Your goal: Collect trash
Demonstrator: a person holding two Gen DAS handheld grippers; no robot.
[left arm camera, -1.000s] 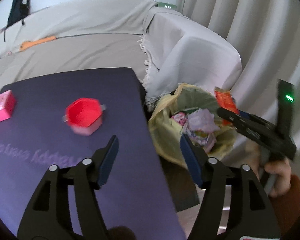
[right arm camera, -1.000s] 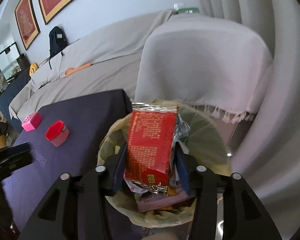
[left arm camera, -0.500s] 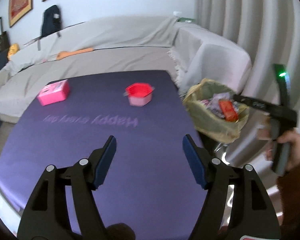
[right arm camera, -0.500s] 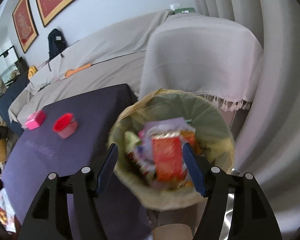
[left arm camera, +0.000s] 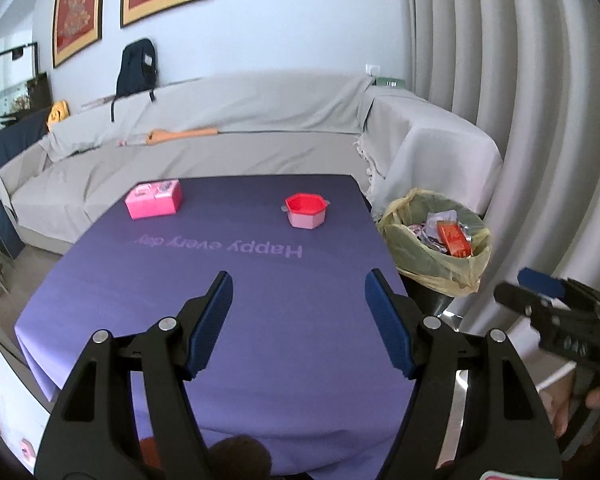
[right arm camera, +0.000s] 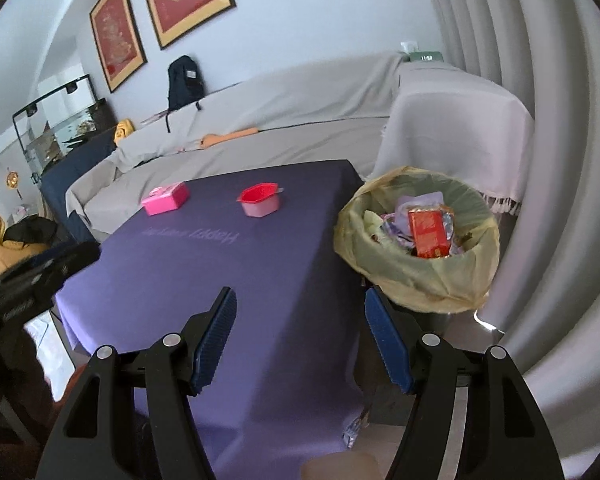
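Red wrapper (right arm camera: 429, 233) in bin bag (right arm camera: 404, 268), beyond open right tool (right arm camera: 298, 334).

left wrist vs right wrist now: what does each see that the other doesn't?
Left wrist only: the right gripper at the right edge, seen side-on, so open or shut is unclear there.

Right wrist only: a glass tank by the wall and part of the left gripper's body at the left edge.

Both: purple table, pink box, red cup, bin with a red packet on top, covered sofa, backpack.
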